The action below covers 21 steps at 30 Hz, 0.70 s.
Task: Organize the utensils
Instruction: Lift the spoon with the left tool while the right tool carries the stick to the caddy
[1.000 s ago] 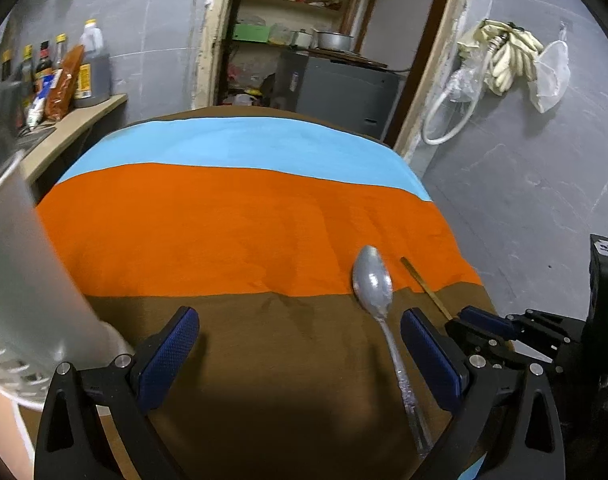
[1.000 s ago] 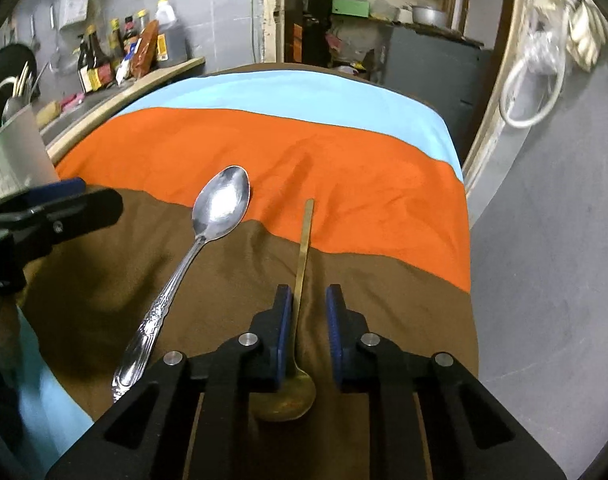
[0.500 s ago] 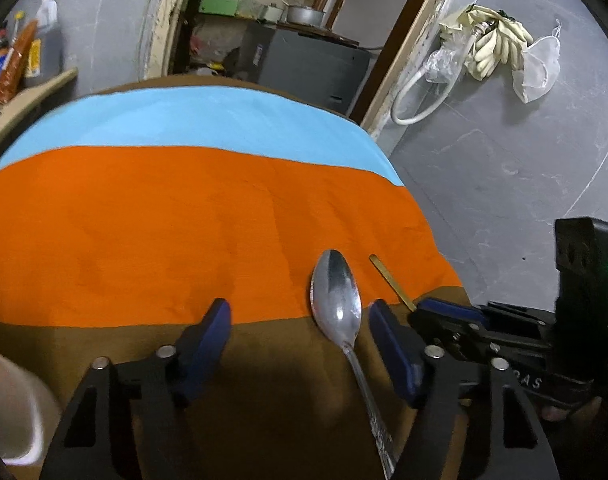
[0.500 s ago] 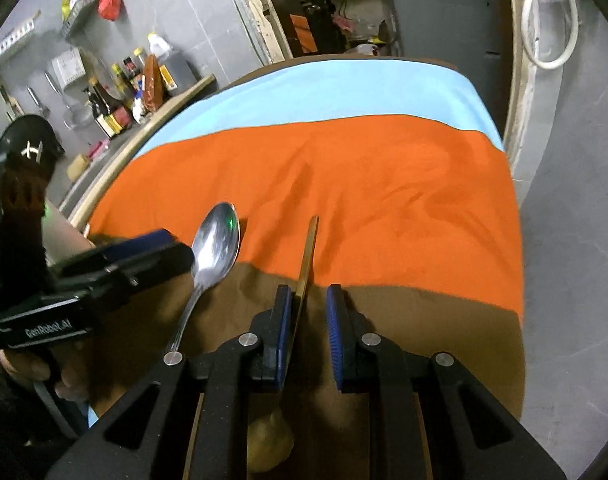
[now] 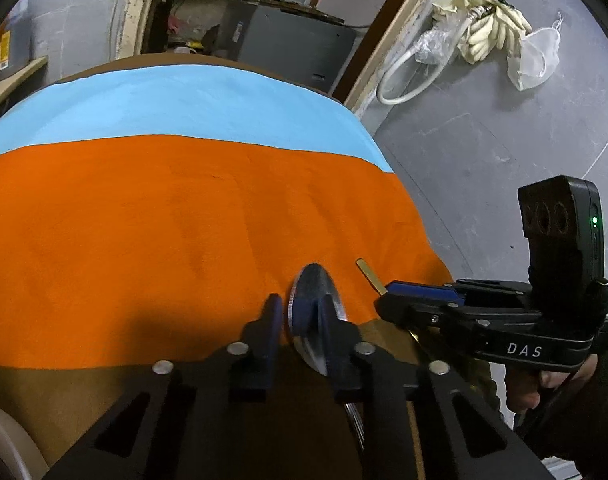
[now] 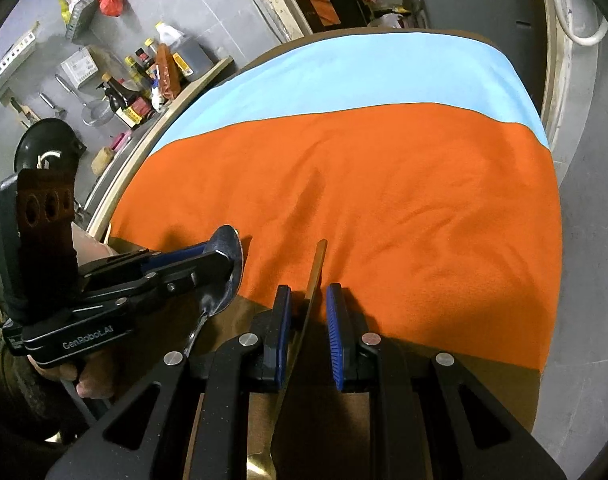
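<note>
Left wrist view, going across from the left: a pale rounded container edge [image 5: 8, 440] poked in at the bottom corner, sitting on the striped cloth [image 5: 144, 220]. In the middle, the left gripper [image 5: 300, 312] had its jaws closing and down to a narrow gap, with the bowl of the silver spoon [image 5: 310, 292] pinched between the blue pads. The bowl stood tilted up on its edge right where the orange stripe meets the brown one, and the handle ran back under the gripper. Just to the right of it, the flat end of the brass spoon [image 5: 370, 276] stuck out past the tip of the right gripper [image 5: 386, 300], which reached in from the right with a hand [image 5: 528, 388] wrapped round its grip.

From the right wrist view, that gripper's jaws were nearly together, clamped on the brass spoon's thin handle. The handle sat closer to the left pad, with a bit of daylight on the other side. Its bowl peeked out down at the bottom between the black arms, and the handle's tip pointed out over the orange stripe.

Counts: two spoons (one silver, one brass), two grippers with one spoon each, and one cloth with three stripes in blue, orange and brown. A cluster of bottles [image 6: 144, 76] was on the shelf at far left, too crowded to count.
</note>
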Each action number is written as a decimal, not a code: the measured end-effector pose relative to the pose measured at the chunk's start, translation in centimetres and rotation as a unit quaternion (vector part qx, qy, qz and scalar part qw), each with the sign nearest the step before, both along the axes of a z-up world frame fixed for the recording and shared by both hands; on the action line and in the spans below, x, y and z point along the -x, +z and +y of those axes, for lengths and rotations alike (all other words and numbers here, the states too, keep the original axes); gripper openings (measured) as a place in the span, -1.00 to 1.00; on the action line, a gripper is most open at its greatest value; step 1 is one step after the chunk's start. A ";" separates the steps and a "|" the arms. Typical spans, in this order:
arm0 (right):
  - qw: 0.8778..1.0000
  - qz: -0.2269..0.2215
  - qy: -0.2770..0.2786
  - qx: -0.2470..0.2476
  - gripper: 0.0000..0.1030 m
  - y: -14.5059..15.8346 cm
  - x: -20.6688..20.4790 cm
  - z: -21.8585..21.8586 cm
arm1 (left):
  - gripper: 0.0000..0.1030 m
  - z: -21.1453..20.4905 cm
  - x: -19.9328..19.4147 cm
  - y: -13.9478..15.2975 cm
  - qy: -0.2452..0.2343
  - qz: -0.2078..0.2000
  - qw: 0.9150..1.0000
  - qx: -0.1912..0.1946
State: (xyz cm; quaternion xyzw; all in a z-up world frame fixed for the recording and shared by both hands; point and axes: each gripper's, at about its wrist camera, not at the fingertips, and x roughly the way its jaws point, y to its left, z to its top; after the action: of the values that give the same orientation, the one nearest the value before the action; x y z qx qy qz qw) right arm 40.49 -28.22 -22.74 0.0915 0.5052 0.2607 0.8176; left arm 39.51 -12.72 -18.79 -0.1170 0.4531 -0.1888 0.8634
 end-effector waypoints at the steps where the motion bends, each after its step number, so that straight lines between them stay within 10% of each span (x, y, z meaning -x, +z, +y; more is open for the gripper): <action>1: 1.000 0.003 -0.003 0.002 -0.77 0.0 0.0 0.1 | -0.76 -0.2 0.0 0.0 -0.001 0.000 1.000 -0.006; 11: 0.999 0.017 -0.046 -0.022 -0.97 0.6 1.8 0.1 | -0.93 -0.1 1.7 1.8 0.003 -0.024 0.999 -0.027; 21: 0.985 -0.092 -0.141 -0.043 -0.97 5.0 8.1 -0.2 | -0.95 1.8 7.5 6.6 0.047 -0.123 0.990 -0.043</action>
State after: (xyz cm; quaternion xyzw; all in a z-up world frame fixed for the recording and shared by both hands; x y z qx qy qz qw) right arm 32.39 -28.38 -17.73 0.1722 0.3982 0.1716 0.8845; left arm 32.00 -10.89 -12.22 -0.0765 0.3451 -0.1411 0.9247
